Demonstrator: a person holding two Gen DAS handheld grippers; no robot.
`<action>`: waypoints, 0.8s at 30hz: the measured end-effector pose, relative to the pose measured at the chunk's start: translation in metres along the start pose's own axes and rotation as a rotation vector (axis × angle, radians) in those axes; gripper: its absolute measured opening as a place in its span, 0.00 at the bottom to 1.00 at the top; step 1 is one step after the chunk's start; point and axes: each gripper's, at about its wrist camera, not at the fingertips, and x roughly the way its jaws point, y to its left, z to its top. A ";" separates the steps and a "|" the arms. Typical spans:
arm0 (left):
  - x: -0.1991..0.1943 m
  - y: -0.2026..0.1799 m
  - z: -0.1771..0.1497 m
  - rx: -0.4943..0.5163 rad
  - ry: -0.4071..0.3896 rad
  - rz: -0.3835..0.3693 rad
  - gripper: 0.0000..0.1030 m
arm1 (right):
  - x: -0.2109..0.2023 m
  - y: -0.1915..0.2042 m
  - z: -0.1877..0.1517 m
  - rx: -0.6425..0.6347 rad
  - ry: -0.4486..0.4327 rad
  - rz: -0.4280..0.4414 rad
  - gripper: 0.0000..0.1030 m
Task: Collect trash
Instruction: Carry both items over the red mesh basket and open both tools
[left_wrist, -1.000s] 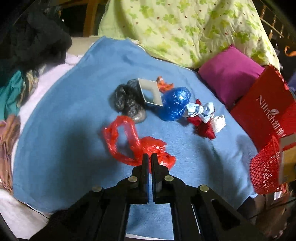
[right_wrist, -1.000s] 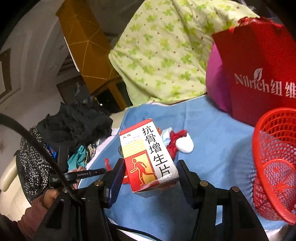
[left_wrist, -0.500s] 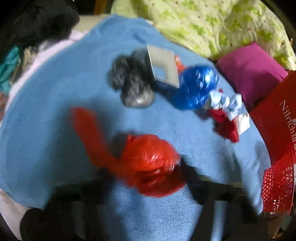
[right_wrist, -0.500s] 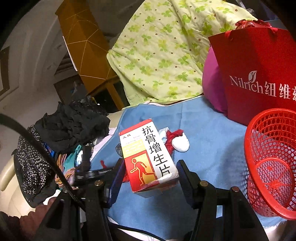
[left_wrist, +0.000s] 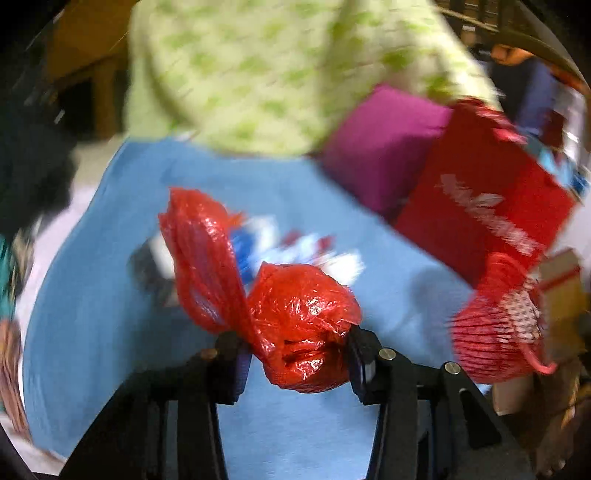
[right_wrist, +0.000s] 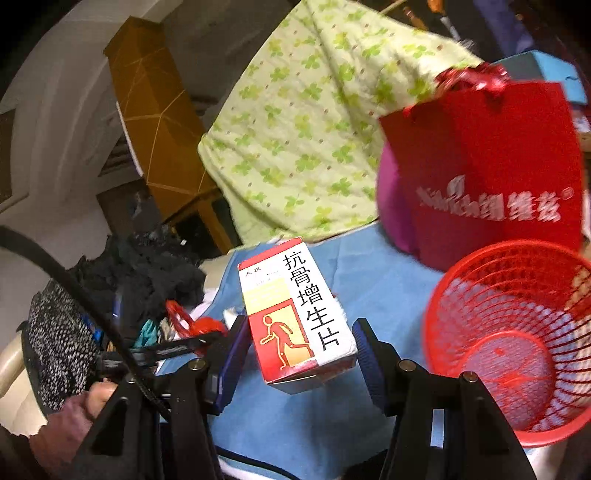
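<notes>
My left gripper is shut on a crumpled red plastic bag and holds it above the blue cloth; the bag's loop sticks up to the left. Blurred blue, white and black trash lies on the cloth behind it. My right gripper is shut on a red, white and yellow medicine box left of the red mesh basket. The basket also shows at the right of the left wrist view. The left gripper with the red bag shows in the right wrist view.
A red paper bag and a purple pillow stand behind the basket. A green-patterned quilt lies at the back. Dark clothes are piled at the left.
My left gripper has closed on the red bag, lifted it off the cloth and swung right toward the basket. My right gripper has carried the box closer to the basket.
</notes>
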 end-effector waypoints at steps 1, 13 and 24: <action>-0.008 -0.009 0.003 0.024 -0.008 -0.022 0.44 | -0.007 -0.005 0.003 0.006 -0.016 -0.012 0.58; -0.010 -0.203 0.036 0.375 0.003 -0.331 0.45 | -0.099 -0.115 0.015 0.210 -0.152 -0.260 0.58; 0.040 -0.287 0.015 0.515 0.140 -0.337 0.67 | -0.101 -0.173 0.004 0.386 -0.108 -0.262 0.67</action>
